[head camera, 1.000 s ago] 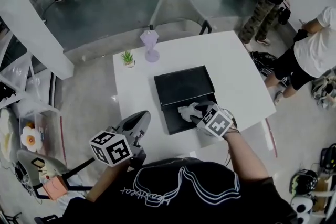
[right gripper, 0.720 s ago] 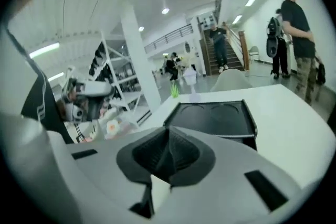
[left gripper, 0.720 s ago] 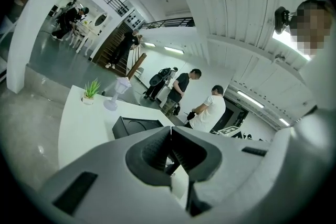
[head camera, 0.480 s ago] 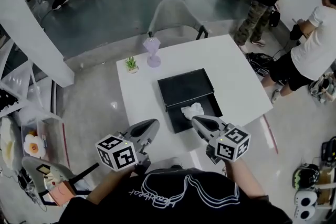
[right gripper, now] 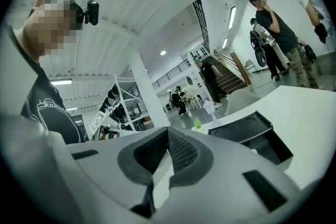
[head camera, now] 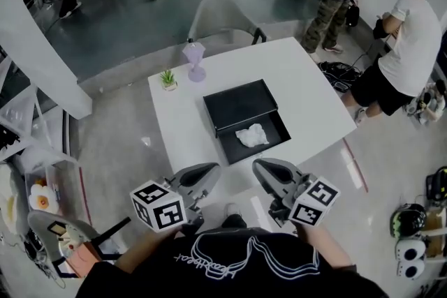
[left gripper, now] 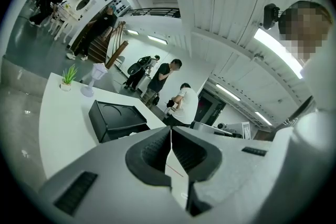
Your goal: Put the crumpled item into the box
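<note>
- Now that the right gripper (head camera: 260, 167) has let go, backed off and shut on nothing, the crumpled paper (head camera: 251, 135) sits ahead of it inside the black box (head camera: 274, 123).
- The left gripper (head camera: 211, 169) is shut and empty too, so the job looks done.

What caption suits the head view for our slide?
Crumpled item rests in the open black box; left gripper and right gripper, both shut, hold nothing.
</note>
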